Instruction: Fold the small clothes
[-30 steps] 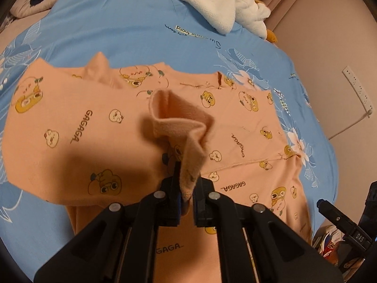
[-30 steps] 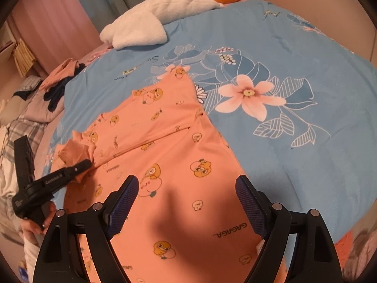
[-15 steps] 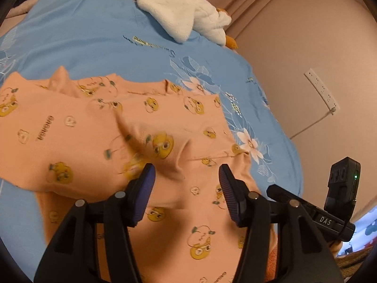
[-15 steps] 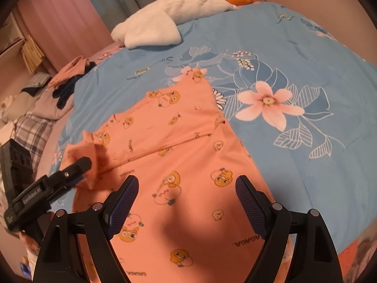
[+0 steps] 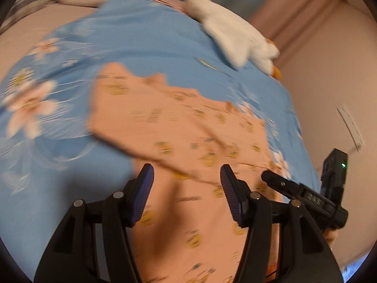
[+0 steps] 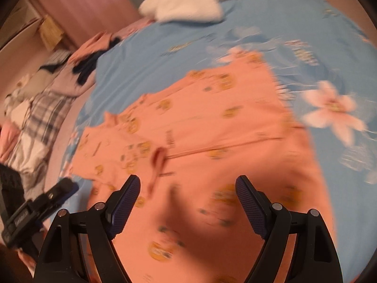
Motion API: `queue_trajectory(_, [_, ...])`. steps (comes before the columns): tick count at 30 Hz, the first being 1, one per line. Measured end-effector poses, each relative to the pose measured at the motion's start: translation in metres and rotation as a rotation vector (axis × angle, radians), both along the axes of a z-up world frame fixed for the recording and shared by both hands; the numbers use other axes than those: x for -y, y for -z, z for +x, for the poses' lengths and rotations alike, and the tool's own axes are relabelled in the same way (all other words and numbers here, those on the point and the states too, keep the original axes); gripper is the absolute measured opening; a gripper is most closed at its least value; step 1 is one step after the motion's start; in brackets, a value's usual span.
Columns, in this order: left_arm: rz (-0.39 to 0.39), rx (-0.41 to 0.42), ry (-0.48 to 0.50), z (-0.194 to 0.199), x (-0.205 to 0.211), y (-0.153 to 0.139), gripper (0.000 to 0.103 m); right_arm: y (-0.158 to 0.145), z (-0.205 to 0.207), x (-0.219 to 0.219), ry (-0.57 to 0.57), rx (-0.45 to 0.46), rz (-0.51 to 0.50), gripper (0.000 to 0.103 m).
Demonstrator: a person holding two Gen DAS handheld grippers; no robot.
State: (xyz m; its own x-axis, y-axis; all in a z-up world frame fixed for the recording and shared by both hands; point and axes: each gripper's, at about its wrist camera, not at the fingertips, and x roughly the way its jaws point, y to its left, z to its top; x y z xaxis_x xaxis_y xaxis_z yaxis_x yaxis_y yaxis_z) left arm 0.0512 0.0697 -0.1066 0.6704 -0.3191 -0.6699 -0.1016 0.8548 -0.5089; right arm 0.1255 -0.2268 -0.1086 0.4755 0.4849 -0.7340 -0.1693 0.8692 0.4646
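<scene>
A small orange garment (image 5: 188,132) with yellow cartoon prints lies spread on a blue floral bedspread (image 5: 132,42); one sleeve is folded across its body. It also shows in the right wrist view (image 6: 212,141). My left gripper (image 5: 186,176) is open and empty, above the garment's lower middle. My right gripper (image 6: 187,186) is open and empty above the garment's near part. The right gripper shows at the right edge of the left wrist view (image 5: 306,195), and the left gripper at the lower left of the right wrist view (image 6: 40,210). Both views are motion-blurred.
A white plush goose (image 5: 233,40) lies at the far side of the bed (image 6: 188,7). A pile of clothes and a plaid cloth (image 6: 42,108) sit off the bed's left side. A wall with an outlet (image 5: 351,127) is at right.
My left gripper let go of the sleeve cuff it held, opened, and pulled back leftward. The sleeve now lies folded over the body. The right gripper stayed open and shifted a little.
</scene>
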Motion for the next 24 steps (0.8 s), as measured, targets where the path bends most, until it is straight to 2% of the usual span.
queue_trajectory(4, [0.009, -0.007, -0.12, -0.029, -0.032, -0.004, 0.058, 0.011, 0.024, -0.037, -0.072, -0.052, 0.022, 0.084])
queue_trajectory(7, [0.004, -0.012, -0.194, -0.046, -0.053, -0.005, 0.058, 0.015, 0.034, -0.06, -0.093, -0.068, -0.023, 0.084])
queue_trajectory(10, [-0.002, -0.022, -0.234, -0.059, -0.068, -0.003, 0.058, 0.017, 0.037, -0.08, -0.102, -0.036, -0.12, 0.08])
queue_trajectory(12, [-0.013, -0.025, -0.256, -0.066, -0.076, -0.002, 0.058, 0.017, 0.037, -0.088, -0.093, -0.018, -0.19, 0.07])
queue_trajectory(15, [-0.03, -0.028, -0.269, -0.071, -0.082, 0.0, 0.058, 0.014, 0.034, -0.094, -0.063, 0.017, -0.273, 0.046])
queue_trajectory(17, [-0.035, -0.034, -0.273, -0.072, -0.084, 0.001, 0.058, 0.009, 0.03, -0.095, -0.079, 0.03, -0.277, 0.026])
queue_trajectory(19, [-0.033, -0.032, -0.276, -0.074, -0.085, 0.002, 0.058, 0.004, 0.026, -0.095, -0.097, 0.037, -0.271, 0.014])
queue_trajectory(24, [-0.051, -0.031, -0.287, -0.077, -0.091, 0.002, 0.058, -0.018, 0.018, -0.104, -0.115, 0.105, -0.316, 0.013])
